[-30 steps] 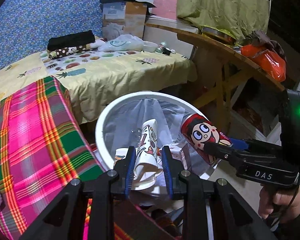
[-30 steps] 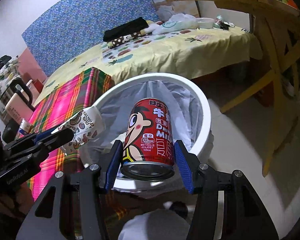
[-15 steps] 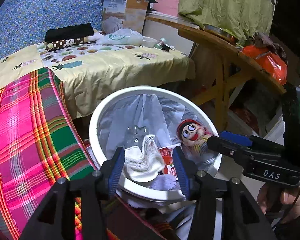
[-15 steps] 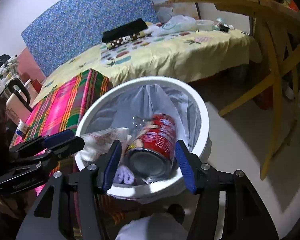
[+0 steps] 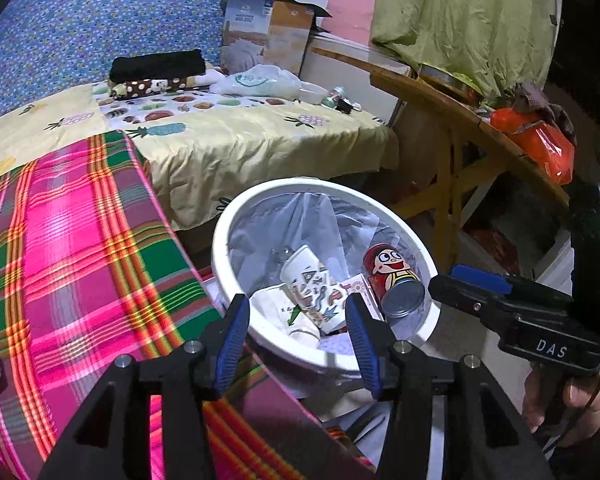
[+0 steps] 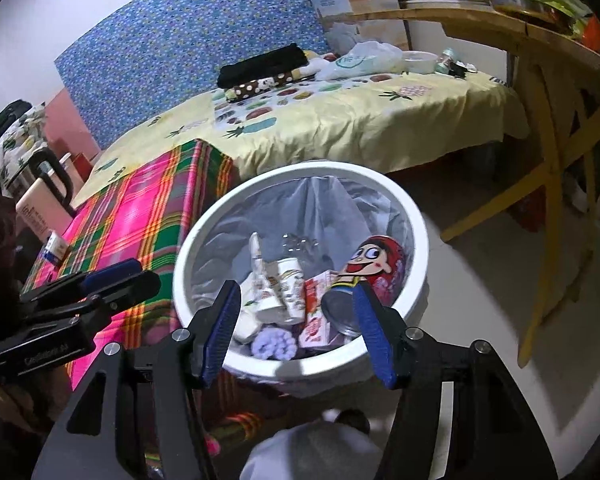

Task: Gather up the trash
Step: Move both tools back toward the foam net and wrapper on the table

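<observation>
Trash bin (image 5: 220,240) ahead of my 2 gaping, empty claws holds a cartoon-faced can (image 5: 392,280); right gripper (image 5: 476,284) reads "DAS".

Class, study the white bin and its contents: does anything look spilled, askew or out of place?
Nothing stands out. The red can and the paper cup lie tipped inside the lined white bin, as trash would. Nothing has visibly spilled over the rim. Both tongs are open and empty.

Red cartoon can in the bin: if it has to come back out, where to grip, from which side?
Grip the red can across its round body, near the raised shiny end, coming from above. It lies tilted against the white bin wall, that end toward the camera; the carton crowds its left side.
</observation>
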Tool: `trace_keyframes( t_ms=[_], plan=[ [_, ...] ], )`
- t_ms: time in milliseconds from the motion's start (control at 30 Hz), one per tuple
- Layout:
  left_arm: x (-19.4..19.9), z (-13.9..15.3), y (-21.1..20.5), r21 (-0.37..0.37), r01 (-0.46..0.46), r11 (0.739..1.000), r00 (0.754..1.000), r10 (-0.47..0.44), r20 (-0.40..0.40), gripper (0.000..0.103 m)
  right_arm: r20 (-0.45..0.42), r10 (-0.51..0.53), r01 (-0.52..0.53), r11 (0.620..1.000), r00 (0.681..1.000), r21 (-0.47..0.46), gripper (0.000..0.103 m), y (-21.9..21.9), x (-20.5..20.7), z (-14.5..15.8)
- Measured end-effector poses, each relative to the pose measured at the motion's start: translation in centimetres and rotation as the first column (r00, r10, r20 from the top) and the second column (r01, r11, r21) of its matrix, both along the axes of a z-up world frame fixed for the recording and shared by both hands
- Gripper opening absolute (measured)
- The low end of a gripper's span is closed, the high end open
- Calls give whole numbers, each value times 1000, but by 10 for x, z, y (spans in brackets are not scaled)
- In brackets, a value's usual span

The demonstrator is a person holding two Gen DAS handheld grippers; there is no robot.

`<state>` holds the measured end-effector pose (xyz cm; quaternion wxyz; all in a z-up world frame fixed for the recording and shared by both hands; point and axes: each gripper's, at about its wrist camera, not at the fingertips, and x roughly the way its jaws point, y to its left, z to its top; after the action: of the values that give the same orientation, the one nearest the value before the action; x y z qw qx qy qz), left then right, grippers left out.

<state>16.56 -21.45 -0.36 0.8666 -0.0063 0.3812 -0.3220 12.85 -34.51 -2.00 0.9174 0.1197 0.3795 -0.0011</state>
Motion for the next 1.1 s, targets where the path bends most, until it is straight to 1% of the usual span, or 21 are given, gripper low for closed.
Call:
trace_keyframes(
  t_ms=[300,567,867,1100],
  plan=[
    [-12,4,29,0,-71,997,997,71,14,51,22,73,-72,997,997,-21,60,26,-5,9],
    [-23,5,56,3,-137,991,990,137,23,51,33,137,-135,990,990,-36,60,49,-8,12],
    [-35,3,87,5,-214,977,976,214,40,51,48,189,-187,981,981,-44,60,71,-10,14],
    [-41,1,109,5,-278,961,960,277,41,51,56,233,-232,972,971,-29,60,87,-11,13]
  ],
)
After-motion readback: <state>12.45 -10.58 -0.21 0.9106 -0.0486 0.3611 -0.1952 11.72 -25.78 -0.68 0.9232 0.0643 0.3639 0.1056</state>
